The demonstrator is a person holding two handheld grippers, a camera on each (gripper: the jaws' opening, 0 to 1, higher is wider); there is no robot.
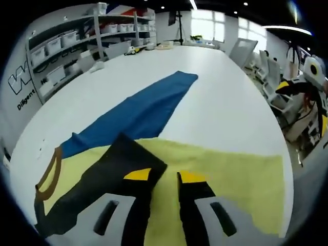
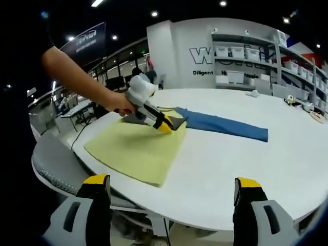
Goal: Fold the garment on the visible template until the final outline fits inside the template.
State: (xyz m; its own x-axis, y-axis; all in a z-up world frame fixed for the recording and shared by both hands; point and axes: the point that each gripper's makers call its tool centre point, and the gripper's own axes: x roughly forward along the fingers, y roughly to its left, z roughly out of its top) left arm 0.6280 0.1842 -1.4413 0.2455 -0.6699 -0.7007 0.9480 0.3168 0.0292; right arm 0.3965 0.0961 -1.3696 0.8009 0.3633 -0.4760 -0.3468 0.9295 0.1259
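Two grippers are seen. In the left gripper view, the left gripper point(image 1: 165, 177) has its yellow-tipped jaws drawn close together, pinched on a dark garment point(image 1: 102, 179) with a brown-trimmed neckline at its near left edge. A raised fold of the dark fabric is held between the jaws, just above a yellow template point(image 1: 236, 179).

The yellow template is laid flat on a large white table point(image 1: 220, 97), near the table edge closest to the person. The dark garment is lying on the template's left part in this view, with its collar end hanging over the template's edge onto the white surface. A long blue cloth point(image 1: 148, 105) is spread on the table beyond the template, touching or slightly overlapping its far edge; which of the two cannot be told.

In the right gripper view, the right gripper point(image 2: 171, 192) is held off the table edge with jaws wide apart, nothing between them. The left gripper point(image 2: 163, 124) is seen from the side, held by a person's hand point(image 2: 119, 105), its tip at the far corner of the yellow template point(image 2: 138, 148), on the dark garment point(image 2: 177, 120). The blue cloth point(image 2: 225, 125) extends right from there.

Shelving with white bins point(image 1: 66, 41) is seen against the wall behind the table.
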